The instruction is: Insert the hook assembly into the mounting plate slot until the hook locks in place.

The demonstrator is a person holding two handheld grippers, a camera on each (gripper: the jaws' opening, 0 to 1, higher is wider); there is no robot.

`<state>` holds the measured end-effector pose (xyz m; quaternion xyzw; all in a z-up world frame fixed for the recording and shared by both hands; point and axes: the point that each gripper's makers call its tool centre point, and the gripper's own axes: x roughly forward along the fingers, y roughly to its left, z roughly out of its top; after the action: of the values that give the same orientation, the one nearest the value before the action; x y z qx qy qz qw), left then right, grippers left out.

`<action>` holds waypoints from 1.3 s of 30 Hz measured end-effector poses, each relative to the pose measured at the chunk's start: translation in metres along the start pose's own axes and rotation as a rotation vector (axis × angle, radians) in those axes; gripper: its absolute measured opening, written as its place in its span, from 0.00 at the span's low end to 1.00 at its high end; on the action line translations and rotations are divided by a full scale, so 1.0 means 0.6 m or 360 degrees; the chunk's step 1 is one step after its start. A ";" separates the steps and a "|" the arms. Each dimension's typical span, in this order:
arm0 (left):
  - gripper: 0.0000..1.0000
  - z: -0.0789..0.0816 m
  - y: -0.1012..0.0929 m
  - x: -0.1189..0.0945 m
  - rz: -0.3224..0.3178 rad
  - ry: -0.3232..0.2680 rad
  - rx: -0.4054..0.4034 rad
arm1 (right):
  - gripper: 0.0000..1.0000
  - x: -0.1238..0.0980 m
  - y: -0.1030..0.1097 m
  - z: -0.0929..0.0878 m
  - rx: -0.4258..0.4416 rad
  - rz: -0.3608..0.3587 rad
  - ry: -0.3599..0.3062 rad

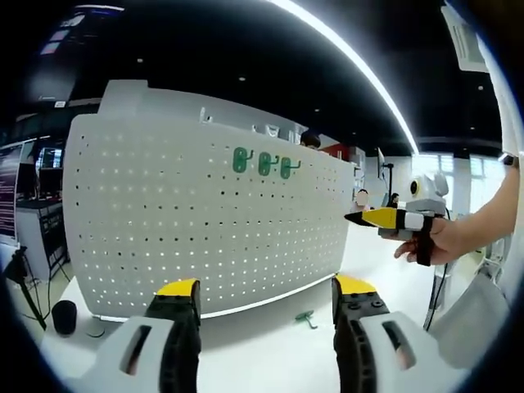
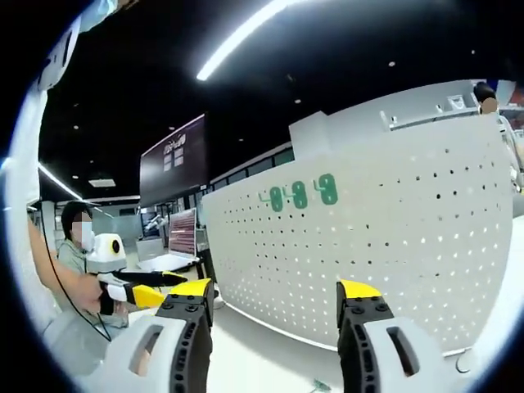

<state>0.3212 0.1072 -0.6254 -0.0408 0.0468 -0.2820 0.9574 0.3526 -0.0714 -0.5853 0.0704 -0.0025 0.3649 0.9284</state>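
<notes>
A white pegboard mounting plate stands upright on the white table. Three green hooks hang in a row near its top edge. A loose green hook lies on the table in front of the plate. My left gripper is open and empty, low before the plate. My right gripper reaches in from the right in a hand. In the right gripper view the plate carries the same hooks, and my right gripper stands open with nothing between its jaws. The left gripper shows at the left.
A black round object sits on the table by the plate's left end. Monitors stand behind it. A dark wall screen hangs beyond the plate. A person sits at the left.
</notes>
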 end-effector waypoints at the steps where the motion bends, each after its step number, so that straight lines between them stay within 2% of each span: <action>1: 0.67 0.000 0.000 0.000 0.0000 0.0000 -0.0001 | 0.59 -0.001 -0.001 -0.002 0.0001 -0.0001 0.0003; 17: 0.67 -0.005 0.009 -0.015 0.0018 0.0005 -0.0009 | 0.62 -0.043 0.003 -0.044 -0.0016 -0.0019 0.0067; 20: 0.68 -0.007 0.014 -0.020 0.0025 0.0003 -0.0017 | 0.63 -0.049 0.015 -0.055 -0.0070 0.0002 0.0103; 25: 0.68 -0.011 0.018 -0.027 0.0037 0.0005 -0.0025 | 0.64 -0.064 0.012 -0.066 -0.0024 -0.0033 0.0099; 39: 0.70 -0.020 0.005 -0.040 -0.0008 0.0017 -0.0010 | 0.65 -0.098 0.010 -0.076 -0.0021 -0.0098 0.0105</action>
<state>0.3012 0.1224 -0.6361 -0.0424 0.0528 -0.2846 0.9563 0.3032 -0.1005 -0.6327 0.0523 0.0279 0.3381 0.9392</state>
